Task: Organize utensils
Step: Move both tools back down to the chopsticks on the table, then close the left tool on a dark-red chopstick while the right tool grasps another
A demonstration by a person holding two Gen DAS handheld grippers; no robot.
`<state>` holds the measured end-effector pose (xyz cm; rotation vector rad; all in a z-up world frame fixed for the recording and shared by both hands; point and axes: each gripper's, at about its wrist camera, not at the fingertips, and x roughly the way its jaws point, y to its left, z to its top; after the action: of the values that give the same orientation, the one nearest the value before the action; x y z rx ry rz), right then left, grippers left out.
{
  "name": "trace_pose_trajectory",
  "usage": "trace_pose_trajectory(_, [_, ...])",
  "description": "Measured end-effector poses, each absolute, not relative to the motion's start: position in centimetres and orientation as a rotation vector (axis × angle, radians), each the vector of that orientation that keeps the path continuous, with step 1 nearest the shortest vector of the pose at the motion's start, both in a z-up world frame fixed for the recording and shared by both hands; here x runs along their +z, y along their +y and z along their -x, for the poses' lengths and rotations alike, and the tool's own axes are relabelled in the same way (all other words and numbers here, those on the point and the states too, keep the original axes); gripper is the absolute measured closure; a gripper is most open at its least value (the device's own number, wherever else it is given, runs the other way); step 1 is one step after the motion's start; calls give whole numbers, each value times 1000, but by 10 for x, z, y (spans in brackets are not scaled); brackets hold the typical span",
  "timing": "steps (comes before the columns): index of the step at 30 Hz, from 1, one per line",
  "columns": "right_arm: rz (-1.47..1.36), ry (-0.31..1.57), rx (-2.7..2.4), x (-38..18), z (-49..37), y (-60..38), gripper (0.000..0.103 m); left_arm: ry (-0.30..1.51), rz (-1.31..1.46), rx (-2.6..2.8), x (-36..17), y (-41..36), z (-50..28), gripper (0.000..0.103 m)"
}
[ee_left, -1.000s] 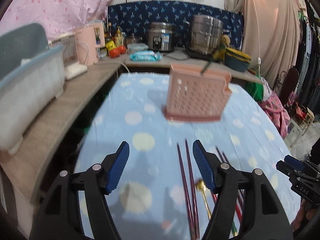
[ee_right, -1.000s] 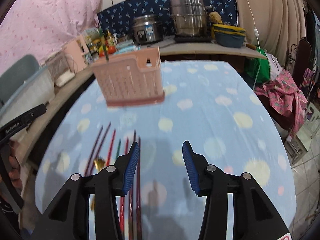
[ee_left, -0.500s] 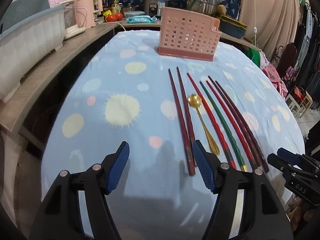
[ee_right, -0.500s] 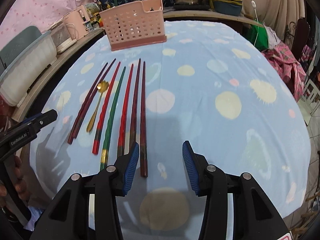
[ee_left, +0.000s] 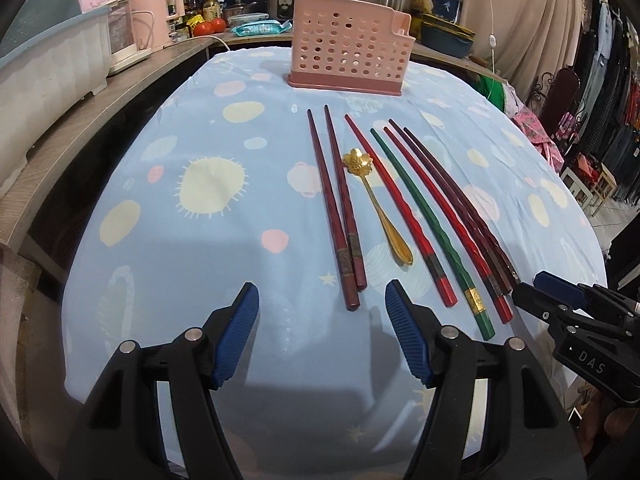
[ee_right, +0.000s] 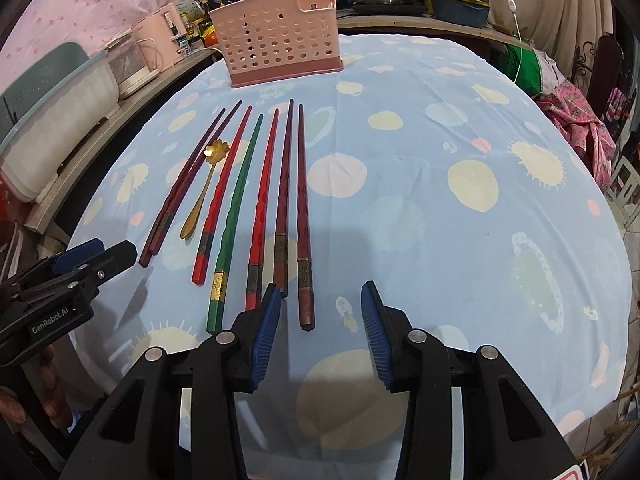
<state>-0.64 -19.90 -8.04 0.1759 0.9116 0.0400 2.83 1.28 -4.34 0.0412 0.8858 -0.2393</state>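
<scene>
While both grippers hang low over the near edge of the table (ee_left: 168, 208), nothing is held in either. On the far left, a grey plastic tub (ee_left: 44, 80) and a pink appliance (ee_left: 160, 12) stand on a wooden shelf beside the table. The left gripper (ee_left: 322, 330) has its jaws wide apart, with only the blue spotted cloth between them; the near ends of two dark red chopsticks (ee_left: 340, 216) lie just beyond its tips. To the right of these lie a gold spoon (ee_left: 378, 208) with a flower-shaped bowl, then a red chopstick (ee_left: 400, 208), a green chopstick (ee_left: 432, 232), another red one and two dark ones, all pointing toward the far side. A pink holder (ee_left: 348, 50) with round holes stands upright at the far side of the table. The right gripper (ee_right: 320, 334) is closing its jaws, which are narrower; the near end of the rightmost dark chopstick (ee_right: 302, 208) lies just in front of the gap, not touched by the blue pads (ee_right: 266, 336).
</scene>
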Motion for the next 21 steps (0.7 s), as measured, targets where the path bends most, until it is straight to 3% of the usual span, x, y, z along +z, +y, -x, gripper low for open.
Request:
trace_pose_trajectory(5, [-173, 915, 36, -82, 6, -199, 72, 892, -57, -231, -49, 10, -29, 43])
trace_pose_trajectory(13, [-182, 915, 31, -83, 5, -202, 78, 907, -69, -203, -57, 14, -33, 56])
trace_pose_trajectory(21, [-181, 915, 27, -84, 4, -202, 80, 900, -73, -191, -59, 16, -37, 57])
